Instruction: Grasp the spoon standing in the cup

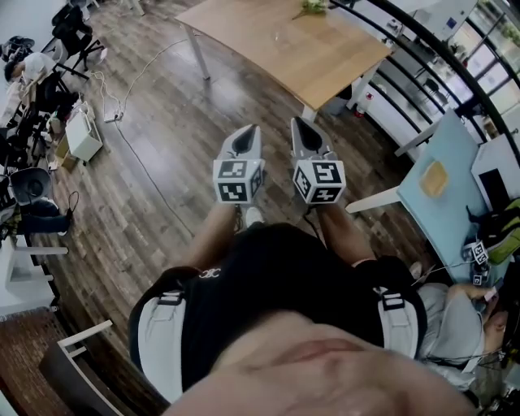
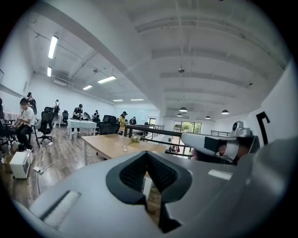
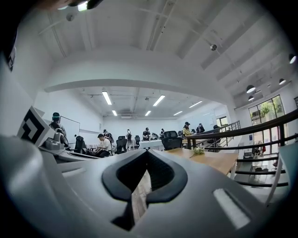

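Brown wood planks cover the floor [image 1: 154, 187] of a big office room with white walls and long ceiling lights.

A person in a black top holds both tools out in front, side by side, over the floor. The left hand-held gripper [image 1: 246, 136] is grey and smooth. Its two black, ridged jaws are closed, with the tips touching, and nothing is between them [image 2: 148, 155]. Only a diamond-shaped hole stays behind the tips. The right hand-held gripper [image 1: 302, 123] looks the same: jaws pressed together at the tips and holding nothing [image 3: 148, 152]. Each one has a cube with black and white squares near the hand, the left cube [image 1: 237, 180] and the right cube [image 1: 319, 182].

Well apart from both, ahead, stands a desk [image 1: 325, 57] with a flat, pale wood top and white legs. A small clear cup [image 2: 125, 147] stands on it, far from the jaws. The cup is too small to tell what is in it, so the spoon cannot be made out. Near the desk's far edge lies a little bunch of green and white flowers [image 1: 313, 6].

A black metal railing [image 1: 455, 65] runs past the desk. To the right is a light blue table [image 1: 451, 215] with a flat yellow thing [image 1: 434, 179] on it. Black chairs [image 1: 75, 36] stand at the left, and white cables [image 1: 110, 101] trail on the planks.
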`<action>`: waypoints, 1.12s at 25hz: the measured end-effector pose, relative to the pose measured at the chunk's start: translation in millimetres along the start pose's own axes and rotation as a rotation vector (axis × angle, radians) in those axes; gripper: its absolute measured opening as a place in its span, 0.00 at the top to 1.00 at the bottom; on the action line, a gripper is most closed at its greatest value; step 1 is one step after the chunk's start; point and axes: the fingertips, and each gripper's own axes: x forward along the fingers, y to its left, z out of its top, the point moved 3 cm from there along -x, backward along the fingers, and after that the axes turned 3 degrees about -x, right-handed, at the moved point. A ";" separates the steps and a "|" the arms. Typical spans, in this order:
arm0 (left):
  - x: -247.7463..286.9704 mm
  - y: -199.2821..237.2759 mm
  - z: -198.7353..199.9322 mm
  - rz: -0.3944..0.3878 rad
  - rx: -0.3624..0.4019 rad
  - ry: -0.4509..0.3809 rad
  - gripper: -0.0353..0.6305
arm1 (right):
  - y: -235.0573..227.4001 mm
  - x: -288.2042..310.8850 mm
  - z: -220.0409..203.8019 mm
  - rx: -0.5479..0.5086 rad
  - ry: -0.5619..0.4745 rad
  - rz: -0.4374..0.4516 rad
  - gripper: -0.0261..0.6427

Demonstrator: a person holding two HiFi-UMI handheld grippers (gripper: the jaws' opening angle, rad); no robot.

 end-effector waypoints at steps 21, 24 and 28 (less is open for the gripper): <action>85.9 134.4 23.9 -0.071 -0.060 0.056 0.93 | 17.5 141.5 -2.4 -0.008 0.037 -0.050 0.96; 87.6 144.3 21.7 -0.061 -0.063 0.063 0.93 | 16.2 152.3 -4.1 -0.004 0.048 -0.053 0.96; 92.2 160.1 22.5 -0.044 -0.062 0.064 0.93 | 20.4 168.0 -6.0 0.009 0.048 -0.033 0.96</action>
